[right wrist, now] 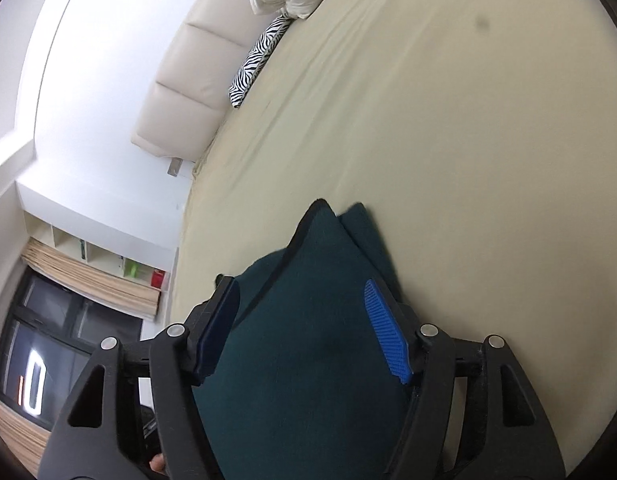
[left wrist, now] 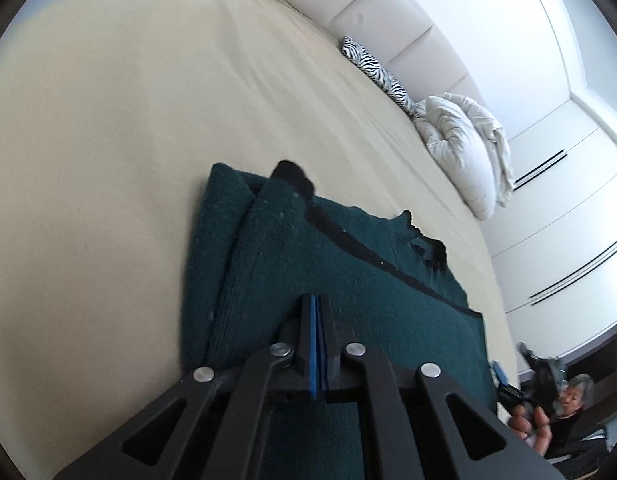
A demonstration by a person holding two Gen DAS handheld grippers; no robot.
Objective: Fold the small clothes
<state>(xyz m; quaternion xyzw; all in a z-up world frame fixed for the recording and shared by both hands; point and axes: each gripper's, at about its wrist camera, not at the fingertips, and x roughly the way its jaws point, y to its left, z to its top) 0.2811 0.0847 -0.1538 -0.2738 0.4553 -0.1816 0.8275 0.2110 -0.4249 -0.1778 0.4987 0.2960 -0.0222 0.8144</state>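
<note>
The bed (left wrist: 108, 140) fills most of both views; its beige sheet gives a wide, flat work surface for folding. A padded headboard (left wrist: 388, 16) runs along the far edge, with a white duvet (left wrist: 464, 148) bunched against it and a zebra pillow (left wrist: 376, 68) beside the duvet, both well apart from the work area. The garment (left wrist: 348, 280), a dark green knit with black trim, lies on the near part of the sheet, already doubled so that one layer overlaps another along its left side; a black collar edge shows at the far end. The fold looks partly done, and further folds are probably needed to reach a compact shape. The left gripper (left wrist: 316, 344) hovers above the near part of the garment with its blue pads pressed together and nothing visible between them; clenched empty, it can press or smooth the knit. The right gripper (right wrist: 304, 328) is released, its jaws spread wide with the garment (right wrist: 300, 340) showing between them, one blue pad (right wrist: 386, 332) toward the right edge of the cloth. This stance suits closing on an edge for the next fold. Whether either gripper touches the cloth cannot be told.
</note>
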